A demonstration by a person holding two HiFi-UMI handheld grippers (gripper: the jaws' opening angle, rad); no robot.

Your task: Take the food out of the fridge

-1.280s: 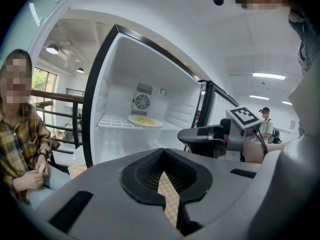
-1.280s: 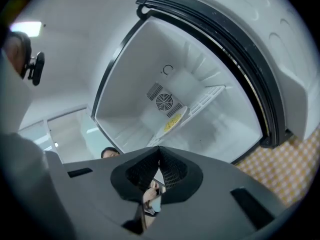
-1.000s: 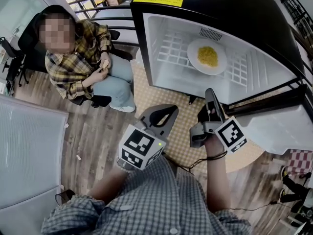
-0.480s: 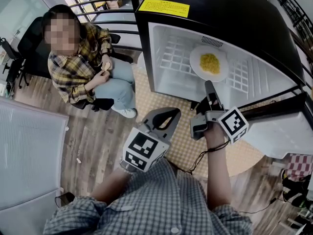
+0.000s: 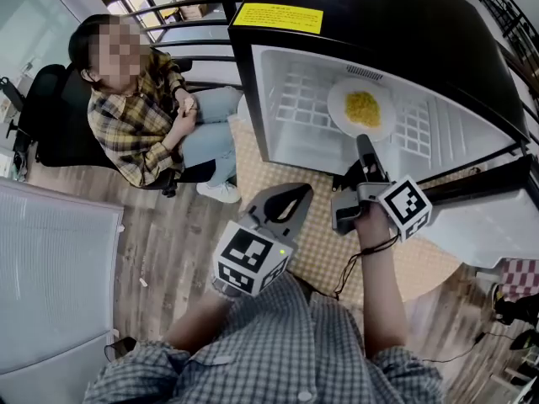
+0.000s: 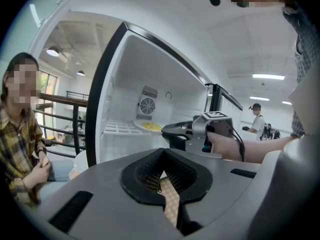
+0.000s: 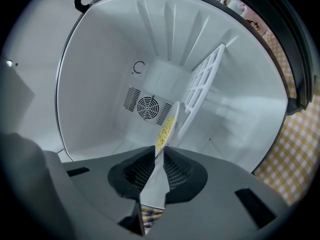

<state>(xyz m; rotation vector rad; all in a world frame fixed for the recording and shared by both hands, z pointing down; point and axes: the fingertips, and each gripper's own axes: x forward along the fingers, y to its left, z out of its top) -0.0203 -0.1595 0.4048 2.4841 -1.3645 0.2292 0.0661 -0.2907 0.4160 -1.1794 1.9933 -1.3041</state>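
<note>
A white plate of yellow food (image 5: 362,108) lies on the wire shelf (image 5: 303,91) inside the open fridge (image 5: 295,137). My right gripper (image 5: 364,144) reaches level into the fridge, rolled on its side. Its jaws are closing, and the plate's near rim (image 7: 166,126) stands edge-on between the tips (image 7: 159,151); no firm press shows. My left gripper (image 5: 290,190) hangs back outside the fridge, shut and empty (image 6: 163,151). From the left gripper view the plate (image 6: 147,126) sits just beyond the right gripper (image 6: 167,129).
A person in a plaid shirt (image 5: 143,116) sits on a chair left of the fridge. The fridge door (image 5: 488,217) stands open at the right. A checkered mat (image 5: 312,234) covers the wooden floor below. A fan grille (image 7: 147,106) marks the fridge's back wall.
My right gripper has pushed forward into the fridge, and its tips now reach the plate's near rim. The left gripper has stayed where it was.
</note>
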